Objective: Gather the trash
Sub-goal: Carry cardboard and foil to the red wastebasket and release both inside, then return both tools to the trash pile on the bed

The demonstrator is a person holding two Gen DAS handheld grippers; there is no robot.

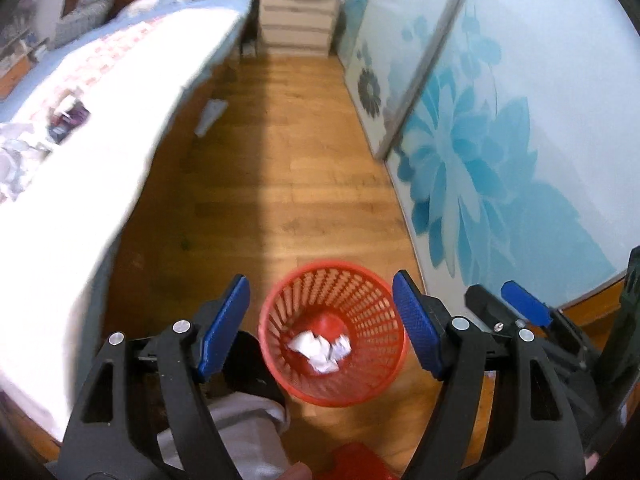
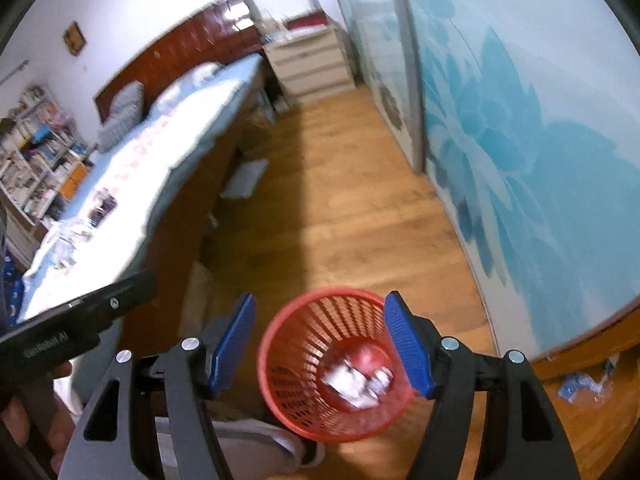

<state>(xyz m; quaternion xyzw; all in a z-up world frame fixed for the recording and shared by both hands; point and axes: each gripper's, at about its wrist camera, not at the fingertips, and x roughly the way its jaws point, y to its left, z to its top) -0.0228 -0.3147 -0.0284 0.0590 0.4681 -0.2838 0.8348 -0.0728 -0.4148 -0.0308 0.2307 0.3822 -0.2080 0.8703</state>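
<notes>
Item: one red mesh basket [image 1: 334,336] on the wooden floor [image 1: 304,152]; your landmark for all below.

Contents: crumpled white paper [image 1: 320,350] at the bottom of the basket; the count is unclear, perhaps two or three wads, blurred in the right wrist view.

Left gripper [image 1: 322,326]: one; jaws wide, nothing between the blue pads, basket seen through the gap below them.

Right gripper [image 2: 320,346]: one; jaws likewise wide and empty, above the basket; in the left wrist view it sits just right of the basket, partly cut off by the frame edge.

Writing: white lettering on the black body of your left gripper, seen upside down in the right wrist view left of the basket; too blurred to read surely.

Bed [image 1: 80,152]: one, left of the basket; more crumpled paper [image 1: 16,156] and a small dark packet [image 1: 70,118] lie on it; labels unreadable.

Drawer chest [image 1: 298,20]: one, far beyond the basket.

Blue-and-white scrap [image 2: 586,384]: on the floor right of the basket, hard to identify.

Your trouser leg [image 1: 248,432]: just beside the basket, half hidden behind the gripper arms.
</notes>
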